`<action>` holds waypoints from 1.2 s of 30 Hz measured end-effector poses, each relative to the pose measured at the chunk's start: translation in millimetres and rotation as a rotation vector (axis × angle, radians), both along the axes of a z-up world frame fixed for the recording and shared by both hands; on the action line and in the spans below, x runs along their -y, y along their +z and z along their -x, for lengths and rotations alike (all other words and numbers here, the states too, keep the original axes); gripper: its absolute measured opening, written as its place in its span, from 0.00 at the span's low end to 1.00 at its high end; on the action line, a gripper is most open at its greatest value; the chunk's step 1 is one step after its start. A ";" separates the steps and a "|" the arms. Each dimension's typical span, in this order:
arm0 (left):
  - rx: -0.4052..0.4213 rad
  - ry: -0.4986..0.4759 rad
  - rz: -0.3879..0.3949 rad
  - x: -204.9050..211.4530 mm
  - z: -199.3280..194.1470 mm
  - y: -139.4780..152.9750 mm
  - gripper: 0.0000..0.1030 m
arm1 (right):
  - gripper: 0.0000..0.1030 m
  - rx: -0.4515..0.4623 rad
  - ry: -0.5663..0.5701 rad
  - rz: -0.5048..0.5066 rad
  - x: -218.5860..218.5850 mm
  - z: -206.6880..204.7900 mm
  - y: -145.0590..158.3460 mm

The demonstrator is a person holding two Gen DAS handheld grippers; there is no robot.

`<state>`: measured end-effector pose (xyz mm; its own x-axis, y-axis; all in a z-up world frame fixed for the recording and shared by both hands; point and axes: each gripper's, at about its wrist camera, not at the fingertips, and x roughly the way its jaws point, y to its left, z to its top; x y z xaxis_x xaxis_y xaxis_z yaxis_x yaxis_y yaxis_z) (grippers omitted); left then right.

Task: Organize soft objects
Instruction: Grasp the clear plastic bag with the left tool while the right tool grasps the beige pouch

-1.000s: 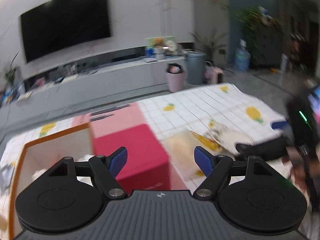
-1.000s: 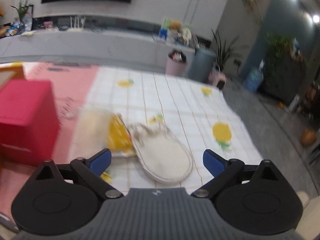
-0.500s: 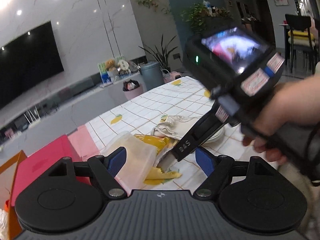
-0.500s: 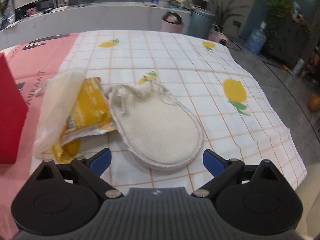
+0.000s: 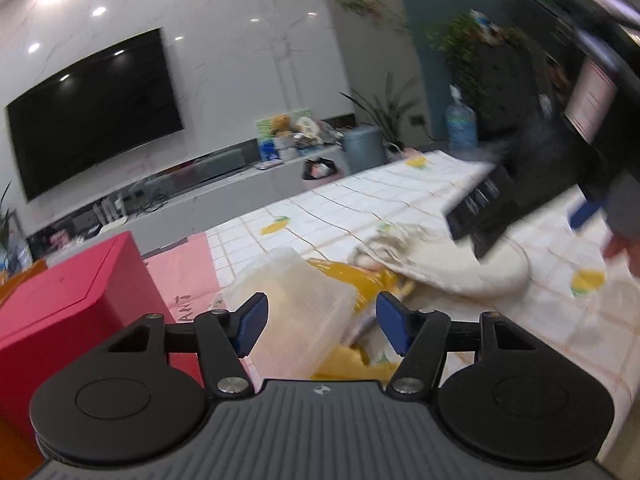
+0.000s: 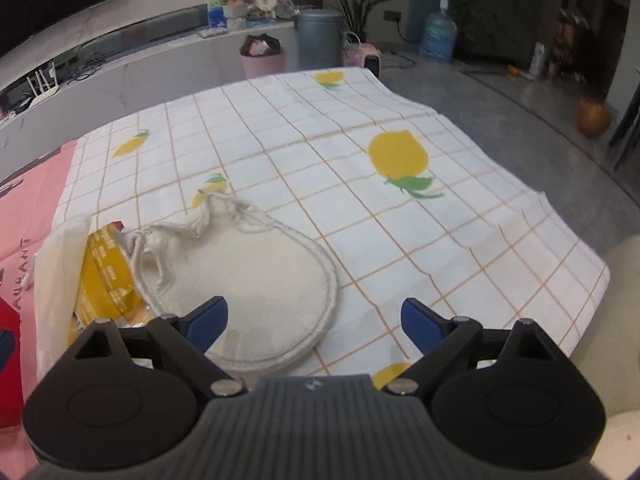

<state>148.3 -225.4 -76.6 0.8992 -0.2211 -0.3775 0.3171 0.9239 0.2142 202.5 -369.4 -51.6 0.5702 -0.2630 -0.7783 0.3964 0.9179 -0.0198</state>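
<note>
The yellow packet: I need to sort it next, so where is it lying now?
In the right wrist view the yellow packet lies at the left on the checked tablecloth, between the translucent bag and the white cloth pouch.

We see a wall-mounted television (image 5: 94,110) at ten o'clock, a grey bin (image 6: 320,38) and a pink bin (image 6: 263,62) at twelve, and a water jug (image 6: 439,40) at one.

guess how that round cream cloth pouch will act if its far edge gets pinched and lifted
The cream pouch will probably droop and fold: it lies flat and its drawstring neck is already crumpled. It looks thin, so likely light. Its fuzzy fabric should grip rather than slip, though it may drag the yellow packet beside it.
</note>
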 end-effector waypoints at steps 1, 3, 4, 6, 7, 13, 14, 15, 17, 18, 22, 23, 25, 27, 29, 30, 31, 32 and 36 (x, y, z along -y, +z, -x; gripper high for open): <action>-0.001 0.017 0.035 -3.1 -1.6 1.5 0.67 | 0.89 -0.007 0.003 -0.001 -0.6 -1.2 -1.7; -0.031 0.032 0.087 -7.4 -6.5 2.7 0.57 | 0.89 -0.020 0.016 -0.014 -2.5 -3.1 -3.9; -0.051 0.040 0.093 -8.1 -9.2 1.9 0.46 | 0.89 -0.026 0.024 -0.029 -3.1 -3.7 -4.7; -0.097 0.051 0.091 -9.5 -15.7 -1.7 0.27 | 0.89 -0.030 0.038 -0.057 -4.2 -4.4 -6.2; -0.113 0.056 0.099 -11.0 -18.2 -3.7 0.18 | 0.89 -0.033 0.041 -0.060 -4.4 -4.6 -7.1; -0.116 0.085 0.146 -28.4 -5.6 3.0 0.04 | 0.91 -0.061 0.049 -0.061 -0.9 -9.7 -14.3; -0.109 0.075 0.150 -32.8 0.8 6.2 0.04 | 0.91 -0.077 0.061 -0.058 -2.1 -12.1 -17.1; -0.102 0.071 0.154 -37.4 8.4 10.0 0.04 | 0.91 -0.087 0.067 -0.053 -3.9 -13.8 -19.4; -0.096 0.059 0.153 -45.9 24.1 16.7 0.04 | 0.93 -0.092 0.091 -0.039 -9.1 -16.7 -21.4; -0.093 0.055 0.150 -51.8 34.3 20.1 0.04 | 0.95 -0.089 0.120 -0.029 -13.3 -18.0 -21.1; -0.111 0.081 0.153 -77.3 70.3 26.7 0.04 | 0.97 -0.101 0.243 0.106 -36.8 -24.9 -23.7; -0.131 0.094 0.155 -83.4 77.4 26.2 0.04 | 0.97 -0.100 0.267 0.140 -41.2 -26.0 -24.5; -0.181 0.102 0.158 -92.8 91.0 24.4 0.04 | 0.97 -0.085 0.297 0.177 -47.7 -26.7 -25.2; -0.196 0.098 0.161 -99.2 101.3 21.9 0.04 | 0.97 -0.091 0.325 0.162 -50.3 -26.5 -23.2; -0.183 0.092 0.156 -101.1 107.8 17.3 0.04 | 0.97 -0.090 0.353 0.134 -53.0 -21.6 -18.5; -0.181 0.087 0.149 -101.6 107.8 14.2 0.05 | 0.97 -0.078 0.369 0.128 -54.4 -18.1 -16.1; -0.173 0.074 0.144 -100.9 108.9 11.3 0.05 | 0.97 -0.072 0.383 0.131 -56.7 -15.5 -15.5; -0.159 0.056 0.139 -100.7 108.3 9.8 0.07 | 0.97 -0.075 0.390 0.142 -59.0 -14.8 -17.5; -0.138 0.039 0.074 -91.1 104.8 5.7 0.13 | 0.97 -0.086 0.353 0.182 -57.1 -18.0 -25.2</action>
